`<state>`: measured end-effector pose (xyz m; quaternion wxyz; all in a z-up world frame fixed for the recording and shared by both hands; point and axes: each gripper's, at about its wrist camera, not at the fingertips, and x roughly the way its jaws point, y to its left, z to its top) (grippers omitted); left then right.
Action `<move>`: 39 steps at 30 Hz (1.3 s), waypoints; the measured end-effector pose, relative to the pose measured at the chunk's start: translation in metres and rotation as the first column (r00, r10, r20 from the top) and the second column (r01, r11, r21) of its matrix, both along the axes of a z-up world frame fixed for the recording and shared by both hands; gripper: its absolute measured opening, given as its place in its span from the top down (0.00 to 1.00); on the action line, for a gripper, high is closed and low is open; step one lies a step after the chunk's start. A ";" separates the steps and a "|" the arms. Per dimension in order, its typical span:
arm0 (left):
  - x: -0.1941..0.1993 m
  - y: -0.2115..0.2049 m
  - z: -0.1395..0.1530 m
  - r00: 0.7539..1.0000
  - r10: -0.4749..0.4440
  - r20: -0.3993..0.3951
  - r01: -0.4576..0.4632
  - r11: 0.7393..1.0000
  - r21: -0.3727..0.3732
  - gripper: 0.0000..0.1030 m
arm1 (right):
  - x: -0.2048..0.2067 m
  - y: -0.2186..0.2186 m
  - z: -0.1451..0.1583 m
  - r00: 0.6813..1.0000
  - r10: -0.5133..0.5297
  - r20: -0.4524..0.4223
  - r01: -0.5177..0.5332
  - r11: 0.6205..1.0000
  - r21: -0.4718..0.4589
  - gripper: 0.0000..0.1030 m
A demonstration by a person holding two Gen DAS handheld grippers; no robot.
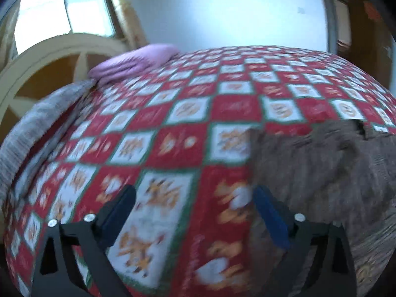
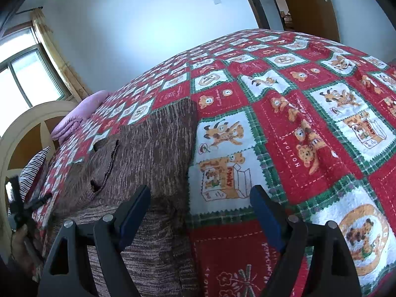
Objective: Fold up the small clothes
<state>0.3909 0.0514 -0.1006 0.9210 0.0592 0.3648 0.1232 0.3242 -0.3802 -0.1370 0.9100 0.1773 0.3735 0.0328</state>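
Note:
A brown knitted garment (image 2: 148,153) with a zip lies flat on the red, white and green bear-print bedspread (image 2: 309,123). In the right wrist view my right gripper (image 2: 200,200) stands open just above the garment's right edge, nothing between its fingers. The left wrist view is blurred. It shows the same brown garment (image 1: 321,168) at the right, with my left gripper (image 1: 195,198) open over the bedspread (image 1: 173,113) just left of the garment's edge and holding nothing. The right wrist view also catches the left gripper's body and the hand holding it at the far left edge.
A folded purple blanket (image 1: 133,61) lies at the far corner of the bed by the cream arched headboard (image 1: 49,57). A grey striped cloth (image 1: 37,121) lies along the bed's left side. A window (image 2: 22,79) is at the left, a wooden door (image 2: 311,2) at the far right.

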 end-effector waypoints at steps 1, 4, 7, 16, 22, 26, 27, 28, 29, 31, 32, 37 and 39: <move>0.006 -0.006 0.002 0.999 -0.034 -0.003 0.034 0.999 -0.015 0.00 | 0.000 0.001 0.000 1.000 0.000 -0.001 0.000 1.000 -0.006 0.19; 0.037 -0.032 -0.009 0.994 -0.083 -0.075 0.084 0.996 0.015 0.00 | 0.000 0.001 0.000 1.000 -0.001 -0.002 0.001 1.000 -0.009 0.19; 0.066 -0.043 -0.042 0.984 -0.016 -0.179 0.052 0.978 0.200 0.00 | 0.000 0.001 -0.001 1.000 -0.001 0.002 0.001 1.000 0.004 0.19; 0.051 0.028 -0.045 0.976 0.173 -0.132 -0.146 0.971 0.188 0.00 | 0.000 -0.002 -0.002 1.000 0.002 -0.002 -0.002 1.000 0.020 0.19; 0.034 0.034 -0.037 0.988 0.122 -0.100 -0.109 0.987 0.120 0.01 | 0.001 -0.001 -0.002 1.000 0.006 -0.005 -0.006 1.000 0.013 0.19; 0.014 0.018 -0.013 0.998 0.069 -0.009 -0.068 0.997 0.047 0.01 | 0.001 0.000 -0.002 1.000 0.004 -0.004 -0.004 1.000 0.003 0.19; 0.012 0.013 -0.009 0.999 0.043 -0.007 -0.043 0.999 0.031 0.00 | 0.001 0.001 -0.002 1.000 0.004 -0.005 -0.004 1.000 -0.001 0.19; 0.011 0.005 -0.007 1.000 0.018 -0.012 -0.018 1.000 0.015 0.00 | 0.000 0.002 -0.002 1.000 0.004 -0.006 -0.004 1.000 -0.002 0.19; 0.011 -0.001 -0.006 1.000 -0.011 -0.017 0.011 1.000 0.000 0.00 | 0.000 0.001 -0.002 1.000 0.004 -0.005 -0.004 1.000 0.000 0.19; 0.015 -0.016 -0.015 0.998 -0.033 -0.054 0.037 0.997 0.064 0.00 | -0.001 0.002 -0.001 1.000 0.002 0.001 -0.002 1.000 0.004 0.19; 0.020 -0.021 -0.025 0.996 -0.021 -0.089 0.032 0.992 0.122 0.00 | -0.001 0.002 0.001 1.000 0.003 0.009 -0.003 1.000 0.005 0.19; 0.022 0.004 -0.042 0.989 0.078 -0.124 -0.052 0.978 0.201 0.00 | -0.006 0.013 0.016 0.999 0.009 0.038 -0.008 1.000 -0.019 0.19; 0.018 0.020 -0.046 0.984 0.139 -0.112 -0.112 0.968 0.225 0.00 | -0.005 0.024 0.024 0.998 0.031 0.056 -0.032 0.999 0.016 0.19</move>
